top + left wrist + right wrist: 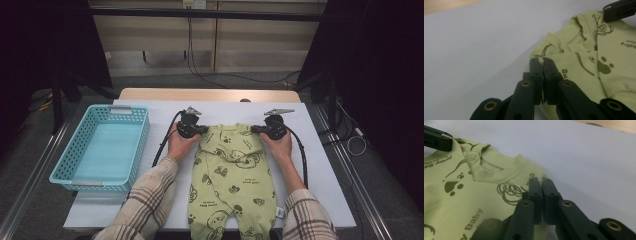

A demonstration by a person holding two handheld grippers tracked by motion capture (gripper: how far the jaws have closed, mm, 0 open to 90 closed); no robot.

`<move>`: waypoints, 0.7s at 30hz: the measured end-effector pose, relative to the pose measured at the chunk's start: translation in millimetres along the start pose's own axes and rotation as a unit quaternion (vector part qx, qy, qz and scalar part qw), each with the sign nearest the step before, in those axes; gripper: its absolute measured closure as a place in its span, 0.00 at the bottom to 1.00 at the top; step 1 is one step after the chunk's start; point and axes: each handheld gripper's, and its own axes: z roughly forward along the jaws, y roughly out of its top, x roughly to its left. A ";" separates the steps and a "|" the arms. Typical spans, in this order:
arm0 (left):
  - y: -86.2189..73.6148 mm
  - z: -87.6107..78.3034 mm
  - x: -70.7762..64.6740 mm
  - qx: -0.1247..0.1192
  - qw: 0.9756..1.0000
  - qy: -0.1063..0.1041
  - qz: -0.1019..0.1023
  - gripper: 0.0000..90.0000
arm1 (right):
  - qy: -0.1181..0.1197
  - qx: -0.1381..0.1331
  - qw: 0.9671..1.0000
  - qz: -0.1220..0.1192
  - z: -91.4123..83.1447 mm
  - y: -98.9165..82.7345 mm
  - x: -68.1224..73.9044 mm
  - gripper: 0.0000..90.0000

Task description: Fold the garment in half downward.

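The green baby romper (231, 182) lies flat on the white-covered tabletop (320, 165), legs toward the person and neck away, spread out lengthwise as if laid ready for folding. Its printed front faces up, and the legs reach the near edge of the cover.

At the far end of the garment, the left tongs (202, 130) are clamped on the romper's left shoulder. In the left gripper view the jaws stand pressed together with a sliver of green cloth pinched at their tips (540, 60). The right tongs (256, 130) are likewise closed on the opposite shoulder; the right gripper view shows them (539, 181) nipping the fabric edge just beside the neckline. A matched hold on both shoulders keeps the top edge straight and taut, so my guess is that the garment is about to be lifted or folded down over itself from that end.

To the left, apart from the romper, a light blue basket (70, 165) sits partly on the cover, with nothing inside it. It probably waits to receive the folded piece.
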 end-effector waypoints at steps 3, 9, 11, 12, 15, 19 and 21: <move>3.1 -8.4 0.2 -0.003 1.000 -0.001 0.013 0.97 | 0.002 -0.010 1.000 -0.004 -4.3 3.8 2.9 0.97; 7.5 -17.8 -0.4 -0.012 1.000 -0.003 0.013 0.97 | 0.003 -0.020 1.000 -0.012 -13.7 9.3 9.9 0.97; 8.1 -21.7 -1.3 -0.020 1.000 -0.002 0.014 0.97 | 0.003 -0.029 0.999 -0.014 -18.7 13.3 12.9 0.97; 8.3 -23.4 -2.2 -0.024 1.000 -0.003 0.010 0.97 | 0.003 -0.031 0.999 -0.020 -20.3 14.8 13.8 0.97; 8.2 -26.3 -2.7 -0.036 0.999 -0.008 0.003 0.97 | 0.001 -0.033 0.999 -0.026 -22.6 17.0 16.2 0.97; 9.9 -35.7 -1.9 -0.042 0.999 -0.006 0.010 0.97 | 0.005 -0.043 0.999 -0.027 -26.7 19.6 19.1 0.97; 11.8 -38.1 -1.4 -0.036 0.999 -0.006 0.020 0.97 | 0.007 -0.045 0.999 -0.025 -28.3 21.3 21.4 0.97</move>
